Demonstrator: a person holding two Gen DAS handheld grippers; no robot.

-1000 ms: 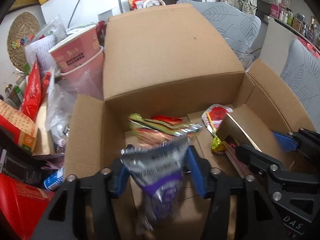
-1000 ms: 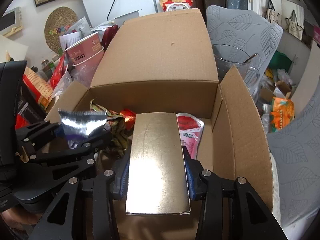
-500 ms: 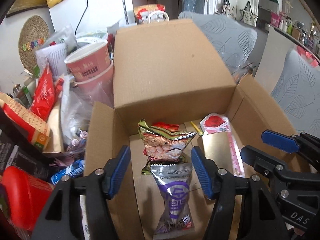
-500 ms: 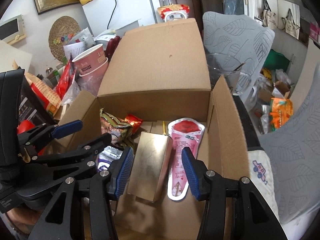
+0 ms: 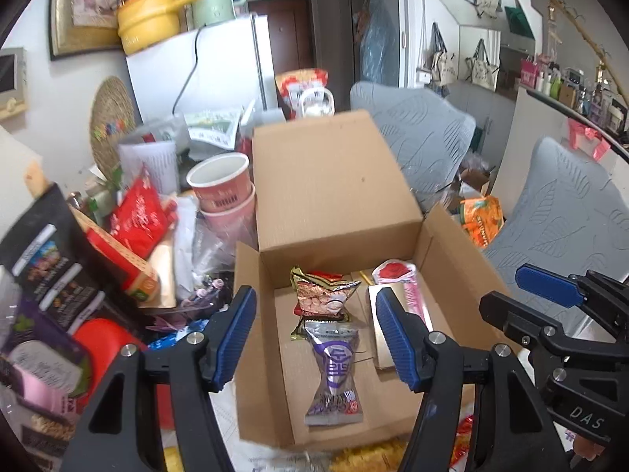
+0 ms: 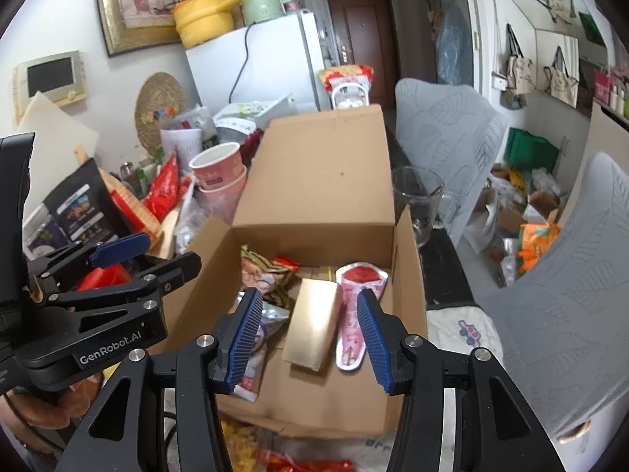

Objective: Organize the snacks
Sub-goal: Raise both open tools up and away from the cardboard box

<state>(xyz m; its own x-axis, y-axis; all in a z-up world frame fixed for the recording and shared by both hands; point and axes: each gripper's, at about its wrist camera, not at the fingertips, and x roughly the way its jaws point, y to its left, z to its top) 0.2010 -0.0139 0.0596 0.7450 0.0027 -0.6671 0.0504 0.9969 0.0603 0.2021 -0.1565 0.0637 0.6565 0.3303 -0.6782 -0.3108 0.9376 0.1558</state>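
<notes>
Cluttered kitchen corner, white fridge (image 5: 204,74) at the back, open cardboard box (image 5: 334,181) in the middle of the mess. Inside the box, four snacks counted: purple-and-silver packet (image 5: 334,369) lying flat toward the near wall, peanut bag (image 5: 324,301) just behind it, gold box (image 6: 314,322) to the right, pink pouch (image 6: 359,303) touching the gold box on its far-right side. Above the box, two grippers, both angled down into it. Left gripper (image 5: 314,334) hanging over the purple packet, jaws parted, nothing between them, well clear of the packet. Right gripper (image 6: 310,334) over the gold box and pouch, jaws likewise apart and empty. Beside the box on the left, two stacked pink cups (image 5: 222,192), a red packet (image 5: 137,216), other wrappers in a heap. Two grey cushioned chairs (image 5: 424,145) beyond the box.
</notes>
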